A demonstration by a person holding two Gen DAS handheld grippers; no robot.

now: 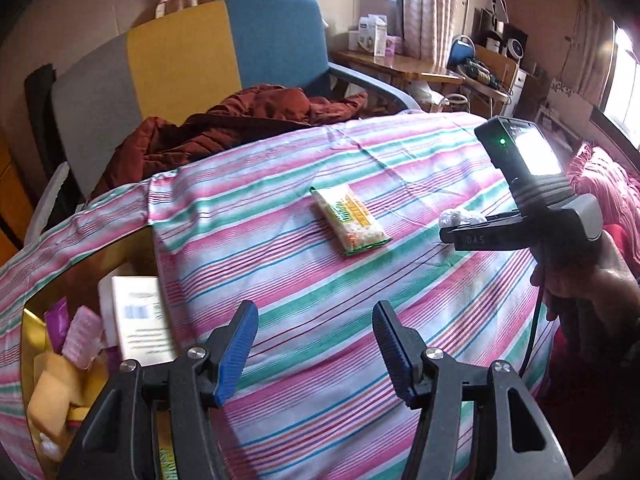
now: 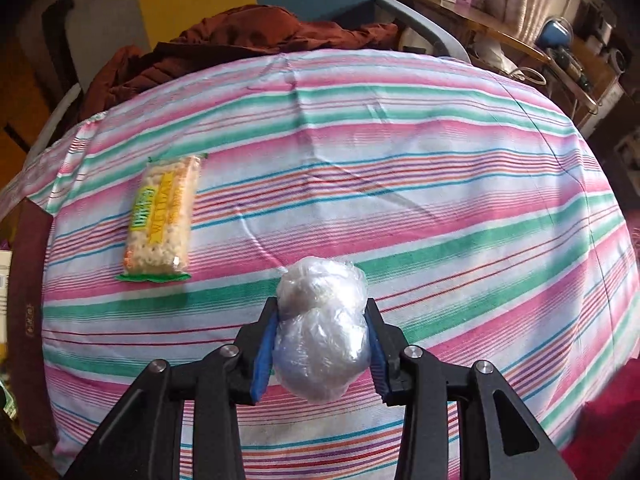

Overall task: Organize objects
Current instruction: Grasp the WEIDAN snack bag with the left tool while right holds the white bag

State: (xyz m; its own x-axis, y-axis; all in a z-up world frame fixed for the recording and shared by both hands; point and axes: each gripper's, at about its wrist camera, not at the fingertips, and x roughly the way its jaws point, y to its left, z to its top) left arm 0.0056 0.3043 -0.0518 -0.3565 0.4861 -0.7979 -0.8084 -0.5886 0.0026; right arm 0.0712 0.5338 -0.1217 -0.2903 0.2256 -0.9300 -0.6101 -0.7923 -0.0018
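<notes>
Over the striped cloth (image 2: 400,184) of the bed, the right gripper (image 2: 322,344) carries a plastic-wrapped bundle (image 2: 320,336); its blue pads (image 2: 264,356) pinch the bundle from both sides, and the wrap bulges out ahead of and behind the fingers, so the grip sits across the widest part, likely to keep the soft load from slipping; the bundle hangs clear of the cloth. The left gripper (image 1: 316,356) holds nothing; its fingers (image 1: 238,356) stand spread apart, with only cloth showing between them, a stance that suits taking the next item.

At the middle of the cloth, toward its left edge, lies a snack packet (image 1: 349,220), flat and apart from both grippers. Past the left edge stands an open container (image 1: 30,340) with a gold wall, already loaded with a white box (image 1: 140,320), pink packets (image 1: 82,336) and yellow blocks (image 1: 52,384); this is judged the collecting point.

Open room: the cloth is bare except for the packet, so travel toward the left edge is unobstructed; the far edge is bordered by a rust-coloured jacket (image 1: 240,120) and a chair (image 1: 180,52); the container interior is crowded, leaving limited room for setting the bundle down.
</notes>
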